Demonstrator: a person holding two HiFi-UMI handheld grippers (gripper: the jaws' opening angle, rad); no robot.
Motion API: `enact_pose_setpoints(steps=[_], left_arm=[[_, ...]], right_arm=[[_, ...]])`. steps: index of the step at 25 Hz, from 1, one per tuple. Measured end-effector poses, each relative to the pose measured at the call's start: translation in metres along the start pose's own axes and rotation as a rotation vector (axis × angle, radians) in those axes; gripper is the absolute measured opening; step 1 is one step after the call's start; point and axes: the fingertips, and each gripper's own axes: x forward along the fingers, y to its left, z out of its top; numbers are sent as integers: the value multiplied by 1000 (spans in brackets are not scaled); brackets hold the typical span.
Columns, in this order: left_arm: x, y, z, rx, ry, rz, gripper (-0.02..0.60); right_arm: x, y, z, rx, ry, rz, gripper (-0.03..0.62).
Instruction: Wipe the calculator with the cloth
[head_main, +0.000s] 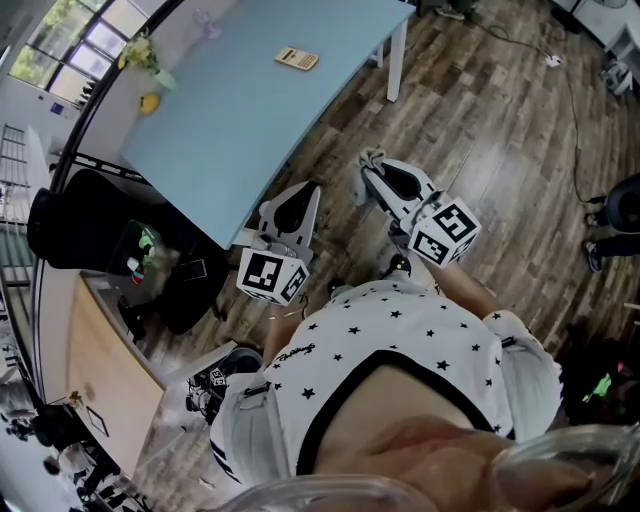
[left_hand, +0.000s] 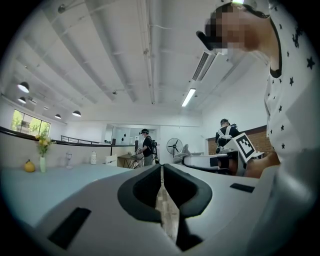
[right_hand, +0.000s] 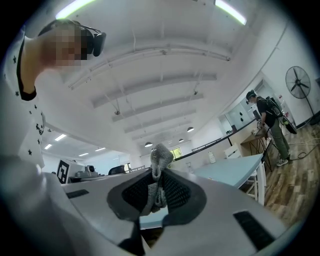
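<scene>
Standing back from the pale blue table (head_main: 230, 130), the person holds both grippers near the body. The left gripper (head_main: 310, 190) is closed on nothing. The right gripper (head_main: 370, 168) pinches the grey cloth (right_hand: 159, 167), a wad poking past its tips. The calculator (head_main: 297, 58) lies flat far across the table, long axis roughly left-right, well apart from both.

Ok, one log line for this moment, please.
wipe: not started | left gripper: shut, empty | right gripper: shut on cloth | calculator: on table, untouched | both grippers: over floor, short of table
</scene>
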Motion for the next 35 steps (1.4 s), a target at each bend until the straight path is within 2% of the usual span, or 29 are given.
enact_pose_setpoints(steps=[18,35], left_arm=[[22,-12,-3,7,7,19,40],[67,-53,-10,7,0,73,40]], right_arm=[[-12,-25,8,14,-13,17,51],[-48,-72,19,34,-6,71,51]])
